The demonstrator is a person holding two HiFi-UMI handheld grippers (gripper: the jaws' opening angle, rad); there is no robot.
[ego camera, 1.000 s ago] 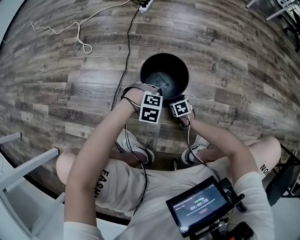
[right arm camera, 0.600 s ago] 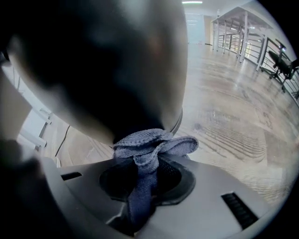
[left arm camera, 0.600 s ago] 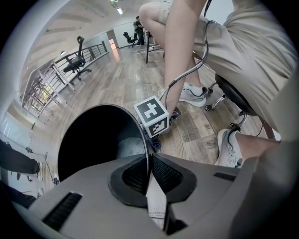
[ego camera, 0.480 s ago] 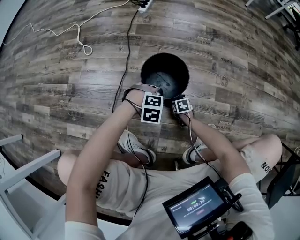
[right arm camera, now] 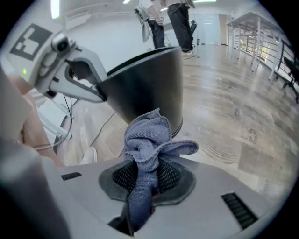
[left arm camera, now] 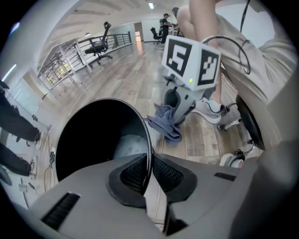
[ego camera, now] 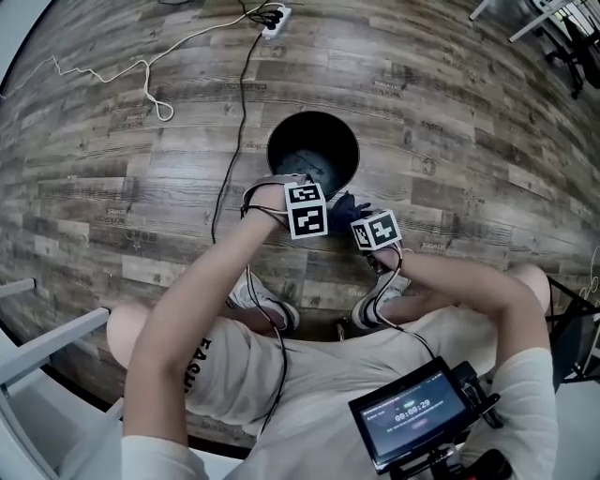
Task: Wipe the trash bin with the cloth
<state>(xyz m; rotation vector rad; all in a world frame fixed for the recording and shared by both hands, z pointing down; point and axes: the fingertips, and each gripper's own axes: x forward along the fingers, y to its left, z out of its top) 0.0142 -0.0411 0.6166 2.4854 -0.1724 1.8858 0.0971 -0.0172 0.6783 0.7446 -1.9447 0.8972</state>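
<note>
**A:** Where does the trash bin (ego camera: pixel 281 131) stand?

**B:** On the wooden floor (ego camera: pixel 450 112), upright with its top open, just ahead of the person's shoes (ego camera: pixel 270 304).

**A:** And the cloth (right arm camera: pixel 147 140)?

**B:** It's blue-grey and bunched up, just beside the bin's outer wall on the near side. Whether it touches the wall, I can't tell. The right hand-held gripper (right arm camera: pixel 147 175) has its jaws clamped on it, and the loose end puffs out past the tips.

**A:** The other one?

**B:** The left hand-held gripper (left arm camera: pixel 150 170) points steeply down at the near edge. Its jaws are almost together, pinching the bin's thin rim with one pad inside and one outside.

**A:** Anything else around?

**B:** A black cable (ego camera: pixel 230 141) runs over the floor left of the bin, up to a power strip (ego camera: pixel 274 17).
</note>
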